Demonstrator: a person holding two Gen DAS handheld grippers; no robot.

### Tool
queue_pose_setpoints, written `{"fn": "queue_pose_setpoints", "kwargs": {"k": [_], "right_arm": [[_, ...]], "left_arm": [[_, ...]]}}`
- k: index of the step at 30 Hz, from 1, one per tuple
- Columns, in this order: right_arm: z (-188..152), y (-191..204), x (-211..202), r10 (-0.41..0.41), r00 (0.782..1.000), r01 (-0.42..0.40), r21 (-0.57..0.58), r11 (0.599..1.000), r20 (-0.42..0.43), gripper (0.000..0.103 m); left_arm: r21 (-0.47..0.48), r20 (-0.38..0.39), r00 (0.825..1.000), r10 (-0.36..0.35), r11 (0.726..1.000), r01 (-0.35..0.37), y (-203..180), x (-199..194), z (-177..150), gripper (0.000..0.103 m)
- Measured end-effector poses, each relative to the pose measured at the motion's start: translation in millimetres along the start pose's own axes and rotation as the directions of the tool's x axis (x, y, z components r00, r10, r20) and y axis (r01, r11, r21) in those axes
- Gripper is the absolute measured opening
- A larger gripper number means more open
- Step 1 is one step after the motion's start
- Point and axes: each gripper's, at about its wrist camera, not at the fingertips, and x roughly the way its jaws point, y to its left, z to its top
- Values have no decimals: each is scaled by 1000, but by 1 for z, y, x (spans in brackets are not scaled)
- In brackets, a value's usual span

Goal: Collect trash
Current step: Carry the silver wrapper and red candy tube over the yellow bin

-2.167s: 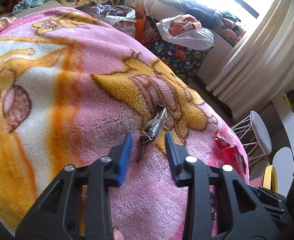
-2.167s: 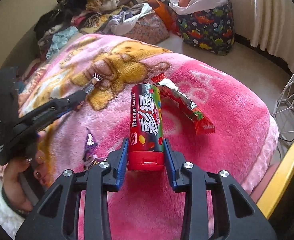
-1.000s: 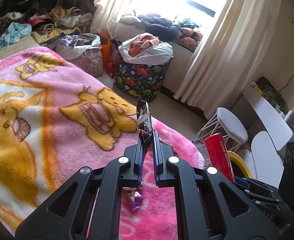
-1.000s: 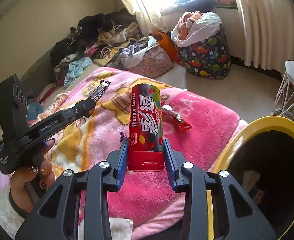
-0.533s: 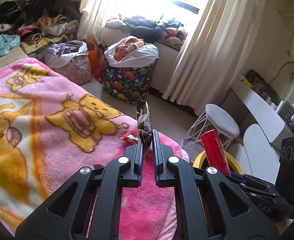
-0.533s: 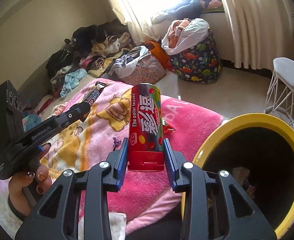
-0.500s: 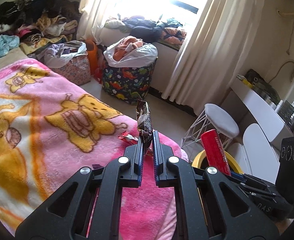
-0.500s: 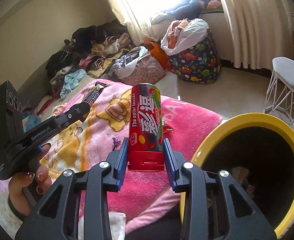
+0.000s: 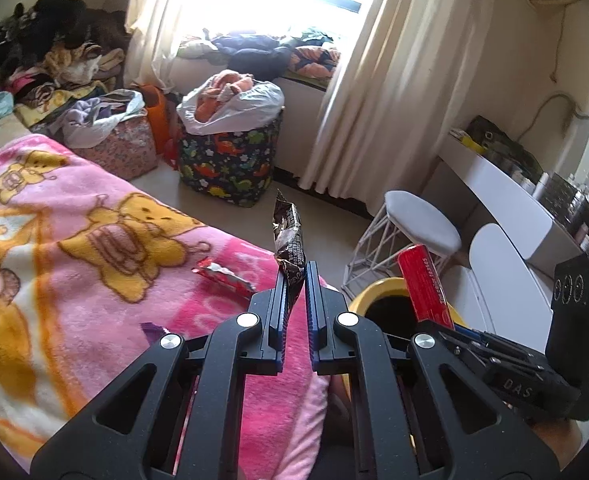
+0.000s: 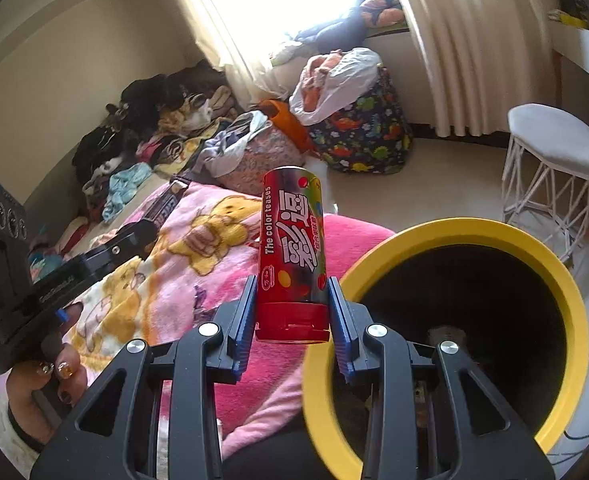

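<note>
My left gripper (image 9: 295,270) is shut on a dark brown candy wrapper (image 9: 289,236) that sticks up from its jaws, above the edge of the pink blanket (image 9: 94,272). My right gripper (image 10: 292,286) is shut on a red candy tube (image 10: 292,252), held upright beside the rim of a yellow trash bin (image 10: 446,232). The tube (image 9: 426,286) and the bin (image 9: 370,292) also show in the left wrist view. A red wrapper (image 9: 224,278) and a purple wrapper (image 9: 152,328) lie on the blanket.
A dinosaur-print laundry bag (image 9: 226,160) and piles of clothes (image 9: 54,68) stand beyond the bed. A white wire stool (image 9: 410,236) stands by the bin, with a white desk (image 9: 506,200) behind it and curtains (image 9: 394,80) at the window.
Both grippers have swung right, away from the bed and towards the bin. The bin's mouth now fills more of the right wrist view. Both grips are unchanged.
</note>
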Motion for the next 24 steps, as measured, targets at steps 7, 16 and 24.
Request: {"fn": "queue_pose_setpoints", "kwargs": {"k": [7,16,24], "right_arm": [[-1,-22,-12,-31,999,30,44,999,28,32],[-6,-45,-24,-55,997,51,90,995,45,32],[-9,-62,-32,-71,996,64,127,990,55,32]], "left_arm": [[41,-15,1000,-22,999,22,-20,5,-3,4],[91,-36,998,-48,994,52,-46,11,-10,4],[124,-57,996,-69,989,76,-65,16,-17,5]]}}
